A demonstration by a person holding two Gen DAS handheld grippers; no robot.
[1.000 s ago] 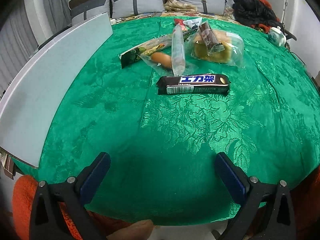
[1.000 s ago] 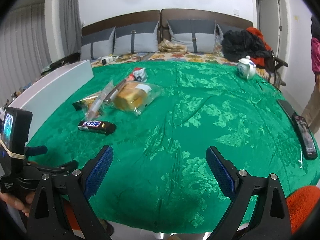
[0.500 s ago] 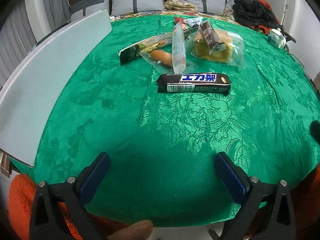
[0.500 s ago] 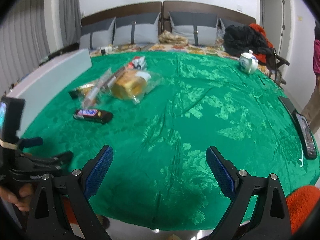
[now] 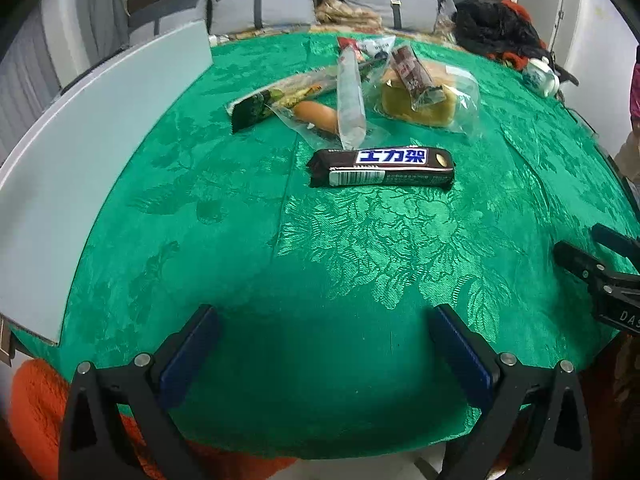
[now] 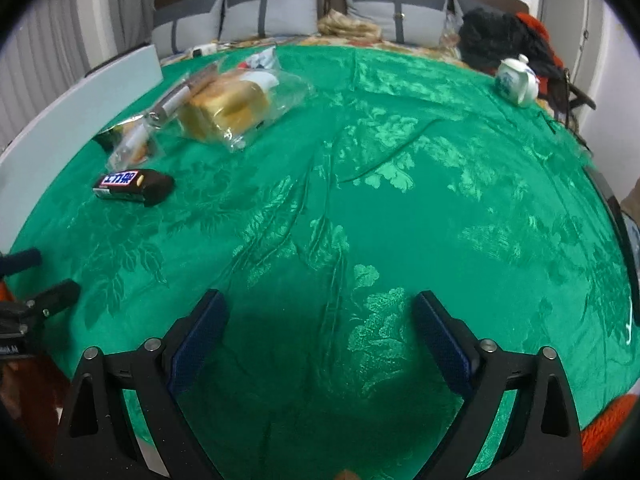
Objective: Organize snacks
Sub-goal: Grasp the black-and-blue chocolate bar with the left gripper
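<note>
At 9 o'clock in the left wrist view a flat pale grey board [image 5: 92, 152] lies along the edge of the green patterned tablecloth [image 5: 360, 264]. At 12 o'clock, a little left of centre, the snacks lie in a loose heap: a long dark green packet [image 5: 264, 104], a sausage in clear wrap [image 5: 320, 118] and a narrow clear tube packet [image 5: 350, 100] that lies over it. Just in front of them rests the dark brown chocolate bar with a blue and white label [image 5: 382, 167], lengthwise across the view, apart from both tongs. To the right of the tube is a yellow cake in a clear bag [image 5: 424, 104] with a small brown wrapped stick [image 5: 414, 76] on top. At 2 o'clock stands a white and blue teapot [image 5: 540, 78].

The left gripper [image 5: 326, 344] hangs at 6 o'clock with jaws wide apart and nothing between them. The right gripper [image 6: 320, 330], in its own view, is also wide open and empty over bare cloth.
</note>
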